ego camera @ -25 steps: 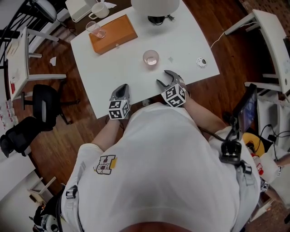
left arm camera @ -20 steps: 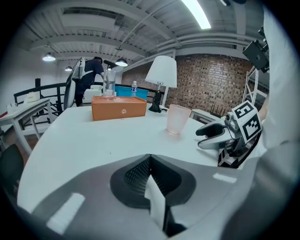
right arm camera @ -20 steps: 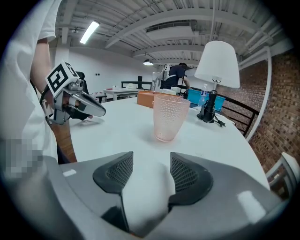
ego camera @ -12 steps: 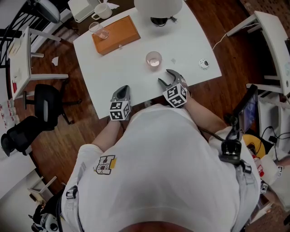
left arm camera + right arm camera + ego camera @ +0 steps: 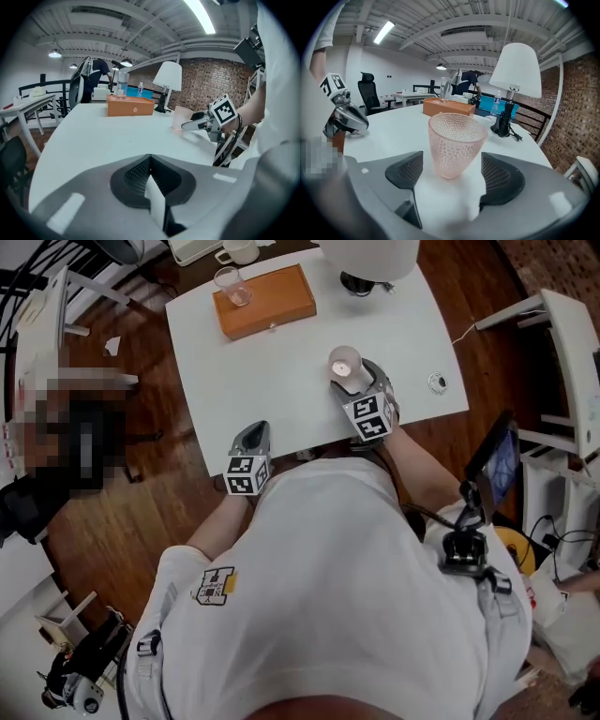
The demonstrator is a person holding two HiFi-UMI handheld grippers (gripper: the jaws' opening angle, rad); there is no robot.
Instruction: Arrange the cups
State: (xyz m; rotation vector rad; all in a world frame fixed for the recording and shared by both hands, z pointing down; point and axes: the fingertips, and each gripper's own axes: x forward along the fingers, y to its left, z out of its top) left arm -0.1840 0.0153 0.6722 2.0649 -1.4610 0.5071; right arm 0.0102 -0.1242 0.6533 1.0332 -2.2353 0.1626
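A pink dimpled cup [image 5: 344,363] stands upright on the white table [image 5: 281,381]. My right gripper [image 5: 354,382] reaches up to it. In the right gripper view the pink cup [image 5: 456,143] stands between the jaws of the right gripper [image 5: 452,177]; they are opening and the pads stand clear of its sides. A clear glass [image 5: 230,282] stands on the orange box [image 5: 263,301] at the table's far left. My left gripper [image 5: 251,435] is shut and empty near the table's front edge; its shut jaws [image 5: 151,180] face the pink cup [image 5: 181,118].
A white lamp [image 5: 368,254] stands at the far edge, with its black base and cord beside it. A white mug [image 5: 242,249] sits beyond the box. A small round object [image 5: 438,382] lies near the table's right edge. Chairs and desks surround the table.
My right gripper has moved forward to the pink cup and its jaws have spread wider around it. The left gripper has shifted slightly and stays shut.
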